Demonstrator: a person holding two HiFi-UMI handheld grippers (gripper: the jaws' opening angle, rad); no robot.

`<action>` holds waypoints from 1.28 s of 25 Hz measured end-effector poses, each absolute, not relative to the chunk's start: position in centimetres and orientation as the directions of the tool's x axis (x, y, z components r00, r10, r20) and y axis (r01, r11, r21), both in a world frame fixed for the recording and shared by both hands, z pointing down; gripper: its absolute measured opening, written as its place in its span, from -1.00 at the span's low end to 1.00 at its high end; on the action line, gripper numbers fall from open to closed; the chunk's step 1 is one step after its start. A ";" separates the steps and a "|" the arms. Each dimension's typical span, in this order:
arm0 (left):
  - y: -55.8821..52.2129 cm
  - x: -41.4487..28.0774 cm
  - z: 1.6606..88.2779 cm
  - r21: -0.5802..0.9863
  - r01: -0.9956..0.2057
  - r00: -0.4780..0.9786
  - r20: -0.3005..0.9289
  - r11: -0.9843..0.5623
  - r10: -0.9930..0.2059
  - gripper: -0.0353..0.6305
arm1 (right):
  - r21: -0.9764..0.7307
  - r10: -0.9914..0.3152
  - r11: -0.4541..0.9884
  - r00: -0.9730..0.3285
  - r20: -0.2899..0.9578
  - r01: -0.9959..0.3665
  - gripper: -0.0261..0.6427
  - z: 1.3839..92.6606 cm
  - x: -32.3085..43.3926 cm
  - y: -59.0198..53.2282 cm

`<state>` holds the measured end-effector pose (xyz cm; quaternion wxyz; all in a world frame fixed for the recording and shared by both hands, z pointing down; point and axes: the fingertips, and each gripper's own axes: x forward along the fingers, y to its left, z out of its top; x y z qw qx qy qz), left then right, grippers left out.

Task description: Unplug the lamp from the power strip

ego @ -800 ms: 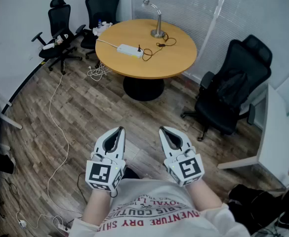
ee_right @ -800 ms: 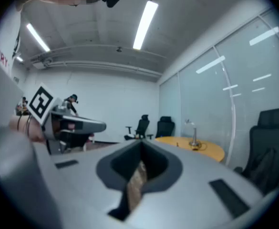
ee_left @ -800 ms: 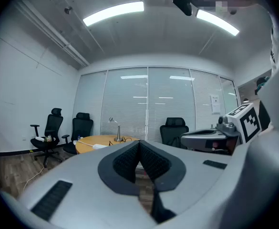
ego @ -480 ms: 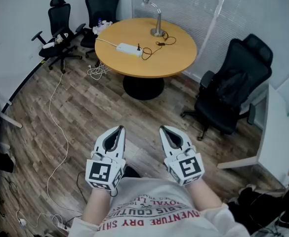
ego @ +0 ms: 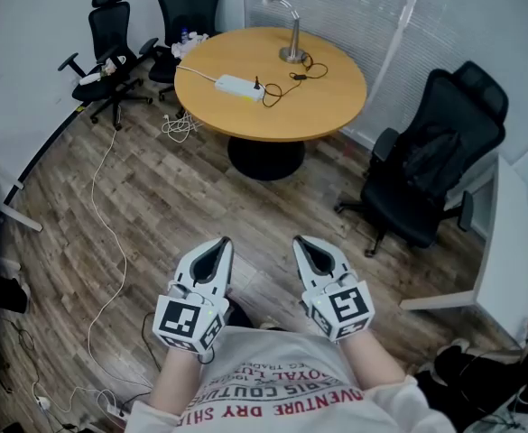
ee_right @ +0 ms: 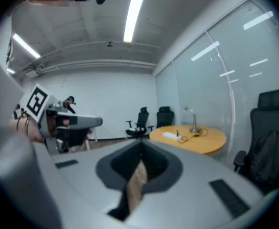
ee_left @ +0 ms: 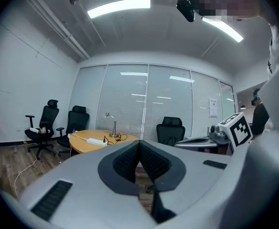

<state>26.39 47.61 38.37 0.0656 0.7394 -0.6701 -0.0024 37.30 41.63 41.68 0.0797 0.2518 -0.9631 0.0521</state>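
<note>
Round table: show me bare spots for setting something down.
Free: the table's near half, in front of the power strip, and its right edge toward the black chair. Crowded: between strip and lamp, where the cord loops.

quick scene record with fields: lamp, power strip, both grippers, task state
lamp: upright on the far side of the round table
power strip: white, lying on the table; the lamp's black plug appears to sit in its end
left gripper: jaws together, empty, well short of the table
right gripper: jaws together, empty, beside the left gripper
task state: not begun, nothing touched
</note>
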 end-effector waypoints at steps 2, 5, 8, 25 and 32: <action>47.2 25.1 39.0 0.113 -0.990 0.095 0.096 -0.084 -0.991 -0.81 | -0.063 -0.474 0.868 -0.860 0.189 -0.492 -0.83 42.3 36.4 41.0; 46.6 22.4 39.9 0.127 -0.989 0.094 0.104 -0.080 -0.990 -0.81 | -0.065 -0.483 0.861 -0.851 0.205 -0.504 -0.84 43.0 34.2 40.2; 45.4 19.2 40.3 0.137 -0.986 0.108 0.110 -0.092 -0.988 -0.81 | -0.061 -0.495 0.853 -0.841 0.218 -0.518 -0.84 43.3 31.4 39.1; 28.7 -4.6 37.4 0.143 -0.956 0.270 0.102 -0.255 -0.957 -0.81 | -0.031 -0.659 0.728 -0.711 0.247 -0.685 -0.84 41.0 10.1 25.0; 23.7 -9.3 38.9 0.179 -0.946 0.294 0.120 -0.271 -0.948 -0.81 | -0.034 -0.683 0.698 -0.679 0.269 -0.716 -0.83 41.8 5.8 20.4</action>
